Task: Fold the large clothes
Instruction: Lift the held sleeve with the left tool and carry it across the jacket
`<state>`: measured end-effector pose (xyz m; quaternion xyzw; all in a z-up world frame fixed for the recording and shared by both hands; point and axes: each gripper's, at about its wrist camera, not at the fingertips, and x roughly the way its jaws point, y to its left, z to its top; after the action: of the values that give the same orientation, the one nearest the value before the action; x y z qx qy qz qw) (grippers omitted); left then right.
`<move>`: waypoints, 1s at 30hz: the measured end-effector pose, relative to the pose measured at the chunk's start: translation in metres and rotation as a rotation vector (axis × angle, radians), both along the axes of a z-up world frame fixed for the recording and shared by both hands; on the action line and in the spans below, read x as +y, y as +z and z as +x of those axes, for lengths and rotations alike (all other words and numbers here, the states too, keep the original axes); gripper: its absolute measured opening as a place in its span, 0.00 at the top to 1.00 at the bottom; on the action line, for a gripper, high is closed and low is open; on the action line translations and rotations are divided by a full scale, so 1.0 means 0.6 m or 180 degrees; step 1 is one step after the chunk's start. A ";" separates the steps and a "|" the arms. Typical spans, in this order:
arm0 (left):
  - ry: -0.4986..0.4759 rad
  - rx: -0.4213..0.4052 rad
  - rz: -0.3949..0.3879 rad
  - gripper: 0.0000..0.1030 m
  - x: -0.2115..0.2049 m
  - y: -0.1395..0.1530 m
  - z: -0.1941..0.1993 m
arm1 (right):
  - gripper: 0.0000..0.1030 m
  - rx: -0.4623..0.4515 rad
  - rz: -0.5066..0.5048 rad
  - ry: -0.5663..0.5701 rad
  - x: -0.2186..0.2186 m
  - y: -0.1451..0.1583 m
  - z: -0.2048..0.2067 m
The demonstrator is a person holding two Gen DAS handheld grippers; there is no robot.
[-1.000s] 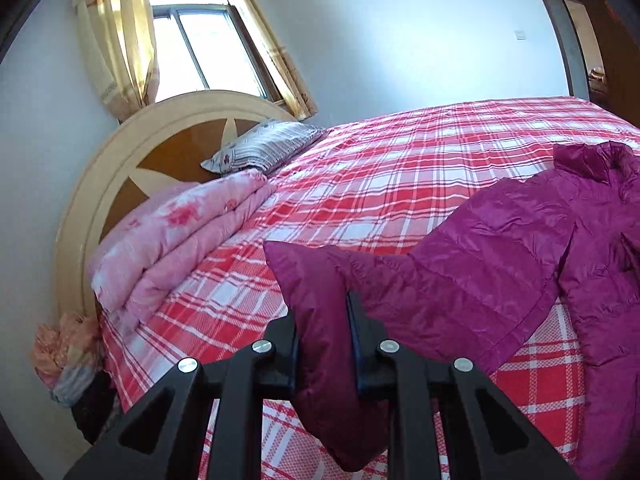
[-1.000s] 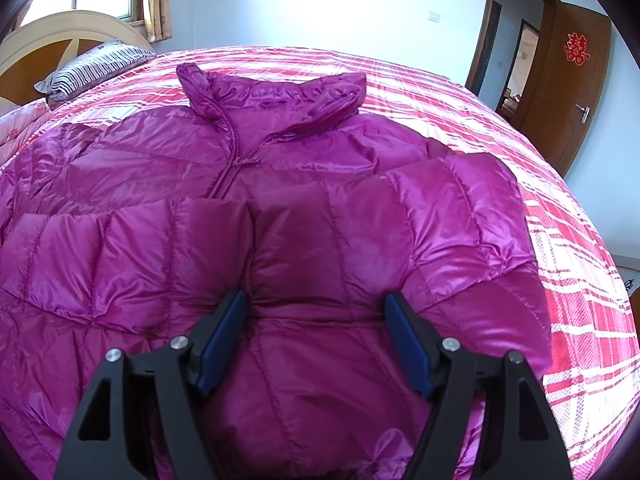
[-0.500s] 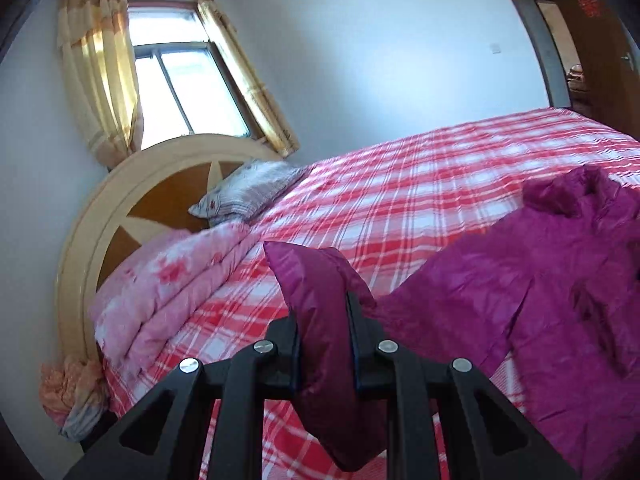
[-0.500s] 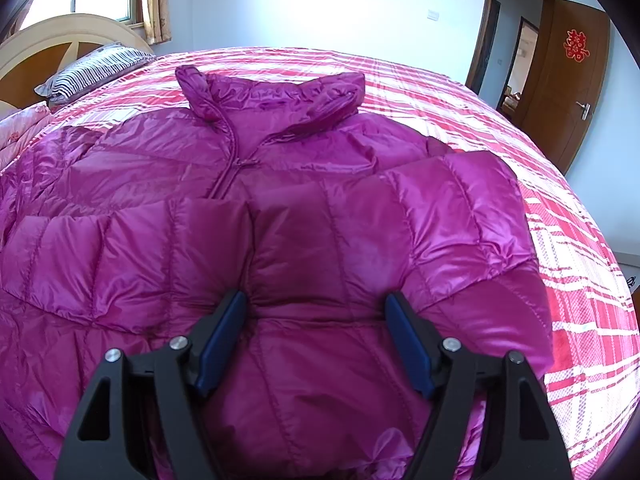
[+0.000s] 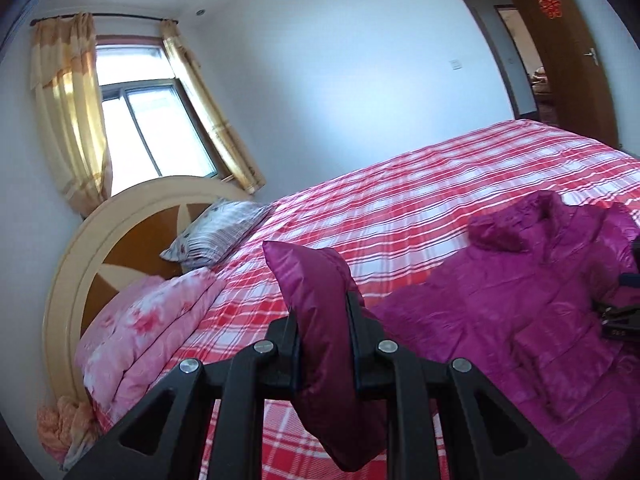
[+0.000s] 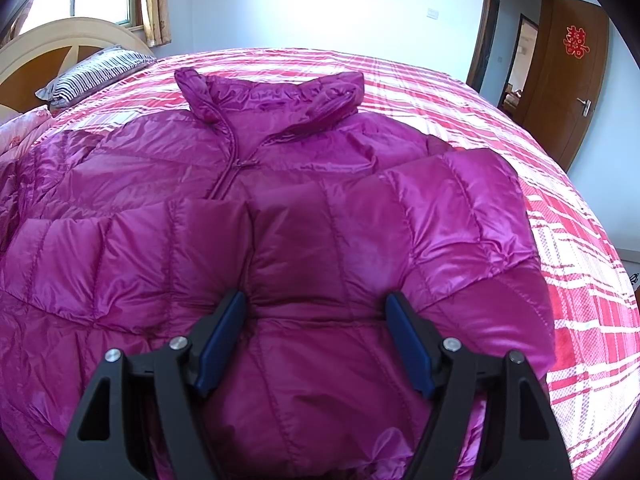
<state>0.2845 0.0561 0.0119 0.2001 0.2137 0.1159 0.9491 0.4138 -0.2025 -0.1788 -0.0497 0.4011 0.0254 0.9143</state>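
Note:
A magenta quilted down jacket (image 6: 304, 208) lies front up on the red plaid bed (image 6: 568, 240), collar toward the far side, with its right sleeve folded across the chest. My right gripper (image 6: 316, 320) is open, its jaws spread over the folded sleeve and pressing on the jacket. My left gripper (image 5: 322, 316) is shut on the jacket's left sleeve cuff (image 5: 320, 304) and holds it lifted above the bed. The jacket body (image 5: 540, 300) lies to its right in the left wrist view.
A folded pink floral quilt (image 5: 148, 328) and a striped pillow (image 5: 216, 236) lie by the round wooden headboard (image 5: 80, 264). A window with yellow curtains (image 5: 68, 120) is behind it. An open brown door (image 6: 576, 92) is at the right.
My left gripper has risen and tilted up with the sleeve cuff, so more wall and ceiling show. My right gripper has stayed in place on the jacket.

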 end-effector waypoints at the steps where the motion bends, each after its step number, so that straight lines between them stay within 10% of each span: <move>1: -0.0036 0.0008 -0.0001 0.82 -0.010 0.000 0.002 | 0.26 0.0001 0.0005 0.0000 0.001 0.000 0.000; 30: -0.0778 0.0647 -0.0372 0.82 -0.273 -0.170 0.099 | 0.26 -0.0002 0.0023 0.0001 -0.002 0.000 -0.001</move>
<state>0.3439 -0.1074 -0.0902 0.1798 0.2891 -0.0338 0.9397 0.4134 -0.2036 -0.1788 -0.0464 0.4007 0.0269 0.9146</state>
